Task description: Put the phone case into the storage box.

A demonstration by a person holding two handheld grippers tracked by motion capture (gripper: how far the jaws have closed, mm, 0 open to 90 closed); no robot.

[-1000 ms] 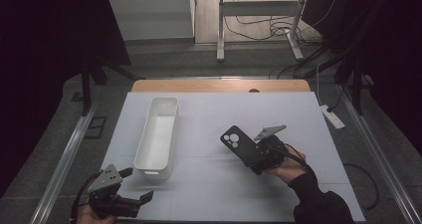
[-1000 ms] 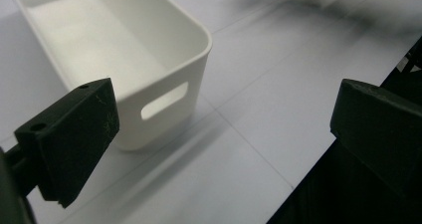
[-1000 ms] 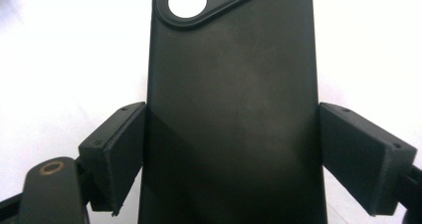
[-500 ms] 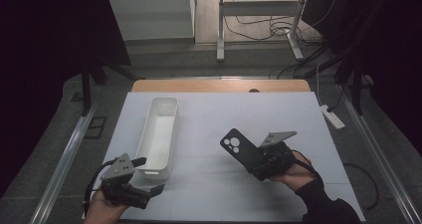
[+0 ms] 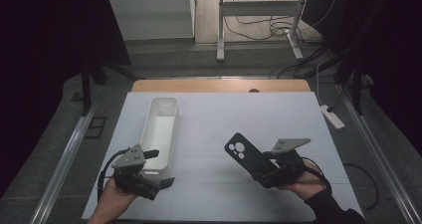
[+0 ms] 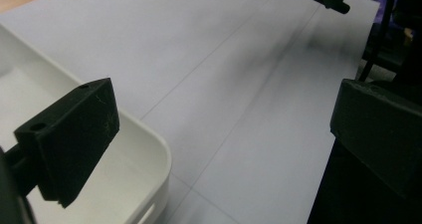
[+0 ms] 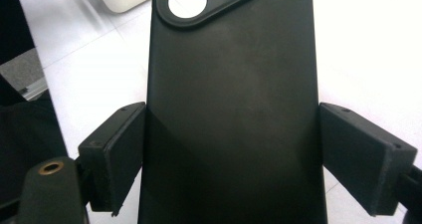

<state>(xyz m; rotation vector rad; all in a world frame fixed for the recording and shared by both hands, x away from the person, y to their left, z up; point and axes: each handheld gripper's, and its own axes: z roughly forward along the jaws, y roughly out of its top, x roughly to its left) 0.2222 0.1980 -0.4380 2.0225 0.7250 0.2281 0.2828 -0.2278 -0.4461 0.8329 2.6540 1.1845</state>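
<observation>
A black phone case (image 5: 245, 153) with its camera cutout uppermost is tilted up off the white table (image 5: 219, 119), right of centre. My right gripper (image 5: 266, 173) is shut on its lower end. In the right gripper view the case (image 7: 234, 84) spans the whole gap and both pads (image 7: 117, 154) press its side edges, at my right gripper (image 7: 239, 154). My left gripper (image 5: 160, 168) stands open at the near left, just beside the near end of a long white tray (image 5: 149, 127). In the left gripper view the tray's rounded corner (image 6: 160, 157) lies under the left pad (image 6: 74, 134), with nothing between the jaws of my left gripper (image 6: 224, 129).
The white tray runs lengthwise away from me on the left half of the table. A wooden strip (image 5: 219, 85) borders the far edge. Metal rails (image 5: 64, 159) flank both sides. A white power strip (image 5: 331, 117) lies on the floor at the right.
The left gripper has moved right and away from me, up beside the tray's near end. The right gripper has carried the phone case to the right and nearer to me.
</observation>
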